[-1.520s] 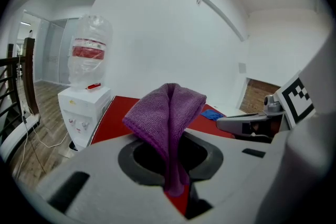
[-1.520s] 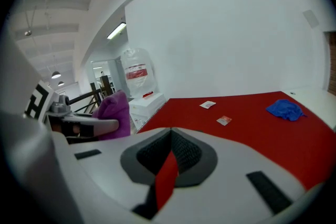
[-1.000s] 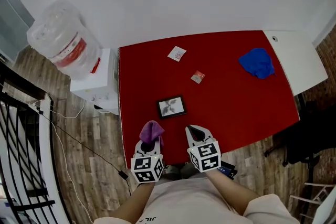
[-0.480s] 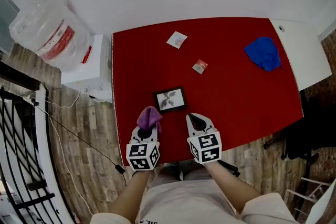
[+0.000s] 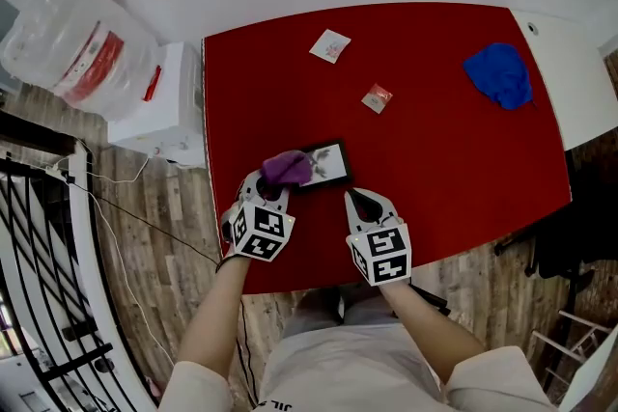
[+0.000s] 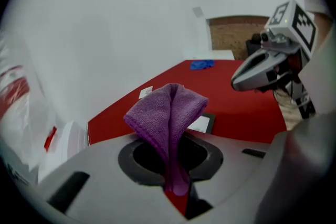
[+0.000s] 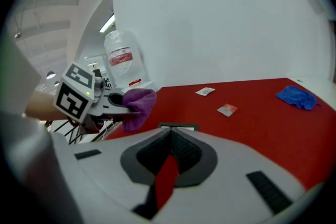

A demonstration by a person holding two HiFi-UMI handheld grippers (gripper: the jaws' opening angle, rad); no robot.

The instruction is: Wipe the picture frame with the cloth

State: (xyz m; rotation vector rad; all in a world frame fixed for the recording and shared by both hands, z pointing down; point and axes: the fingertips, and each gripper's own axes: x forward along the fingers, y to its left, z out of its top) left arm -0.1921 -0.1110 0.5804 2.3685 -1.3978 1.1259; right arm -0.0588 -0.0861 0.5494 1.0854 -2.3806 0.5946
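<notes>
The left gripper (image 5: pixel 274 188) pinches a soft, floppy purple cloth (image 5: pixel 288 169) over the left end of the picture frame (image 5: pixel 330 164), which lies flat near the red desk's (image 5: pixel 444 159) front edge. The right gripper (image 5: pixel 363 200) waits beside it, jaws pressed together on nothing. The frame looks light and liable to slide, so its rim likely needs steadying.

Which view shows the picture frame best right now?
The head view: it shows the picture frame from above, one end under the purple cloth. The left gripper view shows a corner behind the cloth; the right gripper view, only a thin edge.
</notes>
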